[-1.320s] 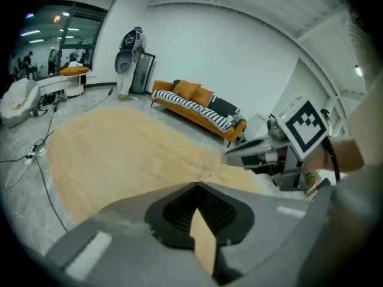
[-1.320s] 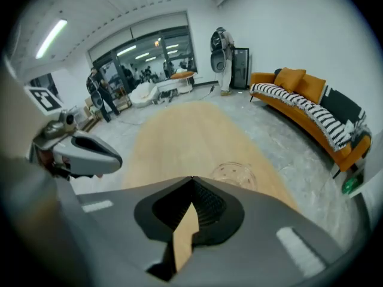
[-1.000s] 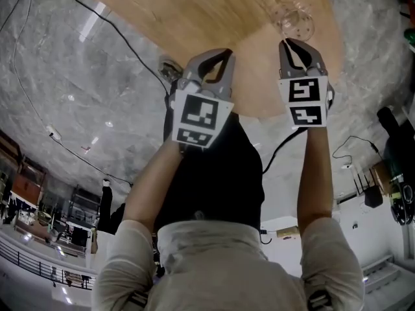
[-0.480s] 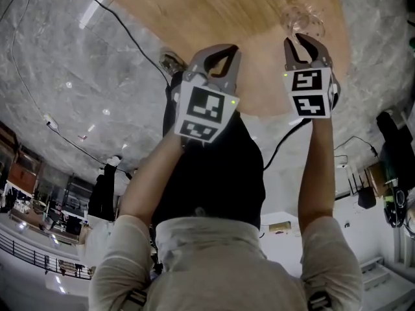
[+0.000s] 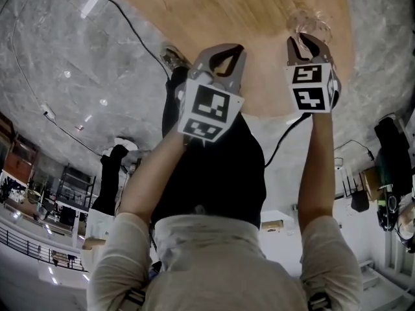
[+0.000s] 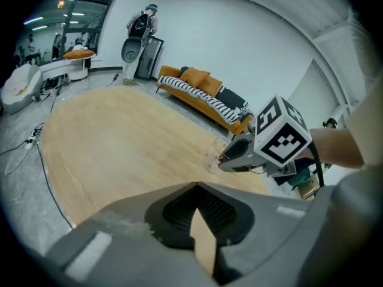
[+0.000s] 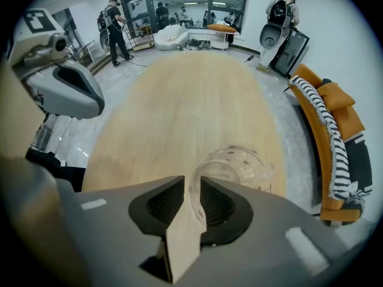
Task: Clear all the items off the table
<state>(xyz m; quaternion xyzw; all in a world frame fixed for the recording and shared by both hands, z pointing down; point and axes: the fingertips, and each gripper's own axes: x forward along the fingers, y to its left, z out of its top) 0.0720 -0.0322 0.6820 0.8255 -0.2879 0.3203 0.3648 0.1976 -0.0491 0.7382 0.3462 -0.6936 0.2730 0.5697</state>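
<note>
Head view. Found the clear cup (image 5: 311, 22) on the wooden table (image 5: 220, 11), directly at the tips of the right gripper (image 5: 303, 39), on their far side. Found the left gripper (image 5: 235, 47) well to the side of the cup, level with the right one, over the table's near edge. Cannot judge either jaw gap from this height.

Left gripper view. Logged the left gripper (image 6: 196, 185) as clenched: jaw tips together at the front, nothing between them, only table (image 6: 119, 142) visible through the slot behind. Located the cup (image 6: 212, 155) off to the right and further ahead, right at the nose of the right gripper (image 6: 224, 159). Appears to stand upright here.

Right gripper view. Recorded the right gripper (image 7: 191, 181) closed down to a narrow slot on the cup (image 7: 239, 163): near wall of the cup runs down between the two jaw tips, bulk of it just beyond and slightly right of them. Round rim tilted open toward the camera, long axis roughly vertical to the table (image 7: 179, 94); dotted pattern on the wall.
</note>
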